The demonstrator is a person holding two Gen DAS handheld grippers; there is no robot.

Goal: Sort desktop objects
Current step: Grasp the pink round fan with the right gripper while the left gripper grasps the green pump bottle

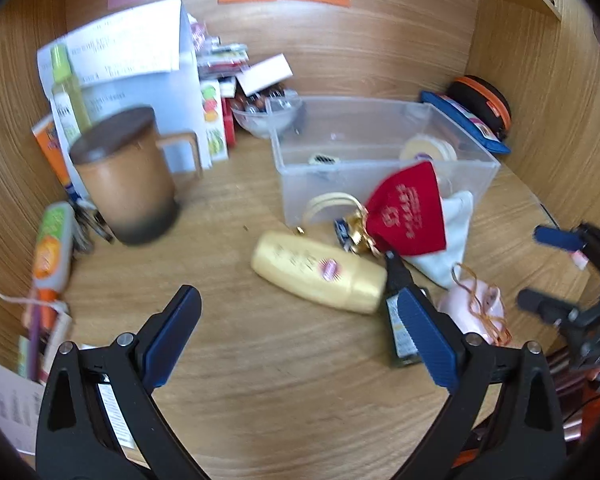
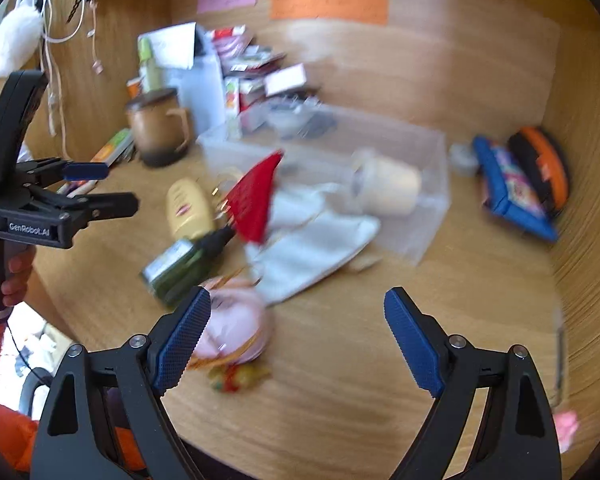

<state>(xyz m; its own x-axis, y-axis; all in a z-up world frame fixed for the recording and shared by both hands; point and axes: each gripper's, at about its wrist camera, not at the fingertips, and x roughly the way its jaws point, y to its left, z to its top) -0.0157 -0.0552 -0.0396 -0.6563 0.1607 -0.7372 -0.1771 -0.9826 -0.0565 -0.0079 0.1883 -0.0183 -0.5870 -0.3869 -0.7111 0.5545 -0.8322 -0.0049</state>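
A clear plastic bin (image 1: 292, 168) stands mid-desk with a roll of tape (image 1: 428, 150) inside. In front of it lie a gold bottle (image 1: 320, 272), a red pouch (image 1: 410, 212), a white cloth (image 1: 456, 236), a dark green bottle (image 1: 400, 328) and a pink pouch (image 1: 474, 308). My left gripper (image 1: 296, 304) is open and empty above the bare desk, just short of the gold bottle. My right gripper (image 2: 298, 308) is open and empty, its left finger over the pink pouch (image 2: 236, 324). The right wrist view is blurred; the bin (image 2: 432, 216) shows there too.
A brown lidded mug (image 1: 128, 176) stands at left, with papers, boxes and a green spray bottle (image 1: 66, 84) behind it. A glass bowl (image 1: 264, 118) sits behind the bin. A blue case (image 1: 472, 124) and an orange-black case (image 1: 486, 102) lie at back right. Wooden walls enclose the desk.
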